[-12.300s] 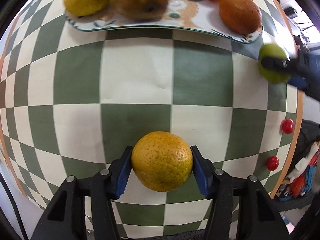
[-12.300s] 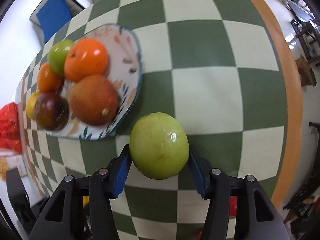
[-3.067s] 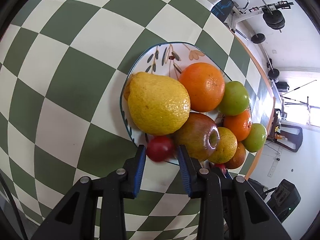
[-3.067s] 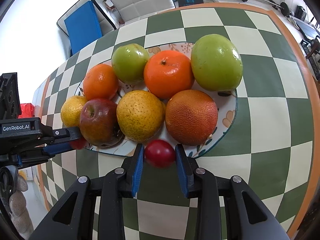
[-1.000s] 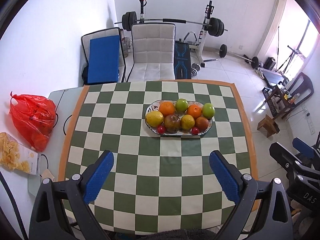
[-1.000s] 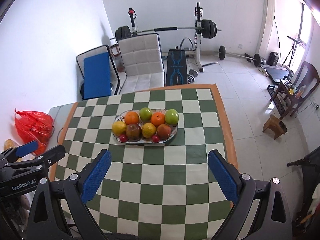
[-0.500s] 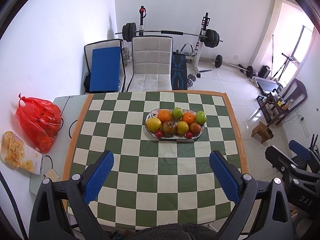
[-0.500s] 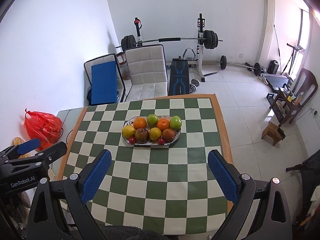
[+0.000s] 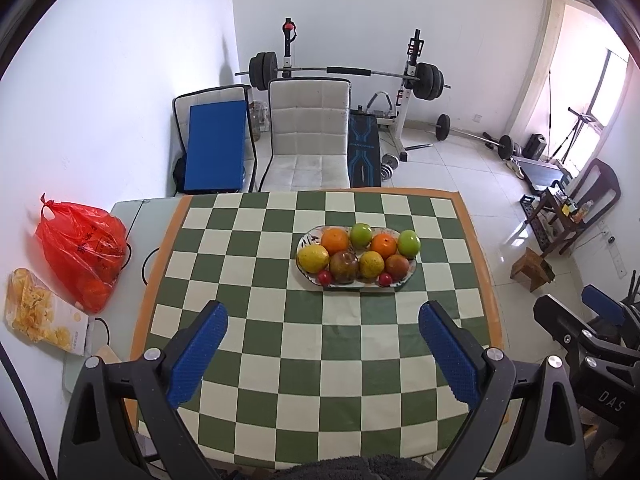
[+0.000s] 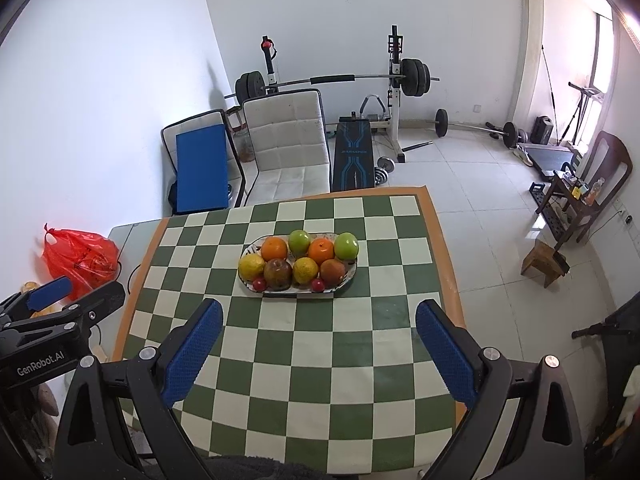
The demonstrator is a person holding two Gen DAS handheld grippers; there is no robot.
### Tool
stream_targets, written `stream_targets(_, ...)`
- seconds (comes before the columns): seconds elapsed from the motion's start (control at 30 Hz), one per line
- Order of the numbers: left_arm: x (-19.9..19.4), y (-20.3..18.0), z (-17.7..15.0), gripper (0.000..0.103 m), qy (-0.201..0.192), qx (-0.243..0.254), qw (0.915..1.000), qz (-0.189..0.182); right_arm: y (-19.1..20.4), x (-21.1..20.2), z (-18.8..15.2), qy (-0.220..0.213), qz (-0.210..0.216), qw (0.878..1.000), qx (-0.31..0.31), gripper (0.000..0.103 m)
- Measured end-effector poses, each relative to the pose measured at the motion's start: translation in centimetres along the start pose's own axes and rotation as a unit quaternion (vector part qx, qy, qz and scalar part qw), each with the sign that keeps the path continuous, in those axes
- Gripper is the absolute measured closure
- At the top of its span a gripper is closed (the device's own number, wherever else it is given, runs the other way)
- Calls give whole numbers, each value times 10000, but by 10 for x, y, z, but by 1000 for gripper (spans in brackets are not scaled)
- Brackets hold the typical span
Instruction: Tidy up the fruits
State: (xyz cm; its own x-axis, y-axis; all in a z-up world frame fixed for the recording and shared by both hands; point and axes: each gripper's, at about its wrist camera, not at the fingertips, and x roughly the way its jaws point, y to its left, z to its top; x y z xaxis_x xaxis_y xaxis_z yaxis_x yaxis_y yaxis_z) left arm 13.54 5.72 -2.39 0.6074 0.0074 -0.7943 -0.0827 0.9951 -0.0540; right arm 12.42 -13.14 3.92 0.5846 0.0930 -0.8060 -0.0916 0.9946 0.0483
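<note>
An oval patterned plate (image 9: 411, 275) (image 10: 354, 270) rests on the green-and-cream checkered table (image 9: 320, 340) (image 10: 304, 340). It holds several fruits: a lemon (image 9: 313, 258), oranges, green apples, a dark apple (image 10: 277, 272) and two small red fruits (image 9: 325, 277) (image 10: 318, 285) at the near rim. My left gripper (image 9: 324, 352) hangs wide open, high above the table's near side, holding nothing. My right gripper (image 10: 320, 348) is likewise wide open and raised well back from the plate. Each gripper shows at the edge of the other's view.
A red plastic bag (image 9: 78, 240) and a snack packet (image 9: 38, 312) lie on a side surface to the left. Beyond the table stand a white chair (image 9: 306, 136), a blue pad (image 9: 214, 148) and a barbell rack (image 9: 344, 72). A wooden stool (image 10: 546, 262) is on the right floor.
Both grippers have risen and pulled back a little more, so the plate looks slightly smaller and farther. Both stay wide open and empty.
</note>
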Motion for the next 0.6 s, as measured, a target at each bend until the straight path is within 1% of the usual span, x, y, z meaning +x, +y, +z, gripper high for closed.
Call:
stream_targets(0.13, 20, 2, 7, 5, -44, -63, 9999, 136, -2, 26, 4, -41, -116, 9999, -64, 4)
stream_targets(0.23, 40, 3, 13, 5, -46, -93, 9997, 206, -4, 49, 9, 7, -131, 9999, -46, 4)
stream_targets(0.33, 58, 4, 18, 1, -43, -116, 9995, 273, -7, 74, 13, 59, -169, 9998, -43, 4)
stream_targets(0.4, 70, 5, 21, 1, -37, -132, 9994, 320, -9, 90, 16, 102, -170, 9998, -34, 4)
stream_targets(0.6, 104, 2, 22, 1, 101, -79, 9989, 446, -17, 131, 17, 261, -289, 9992, -27, 4)
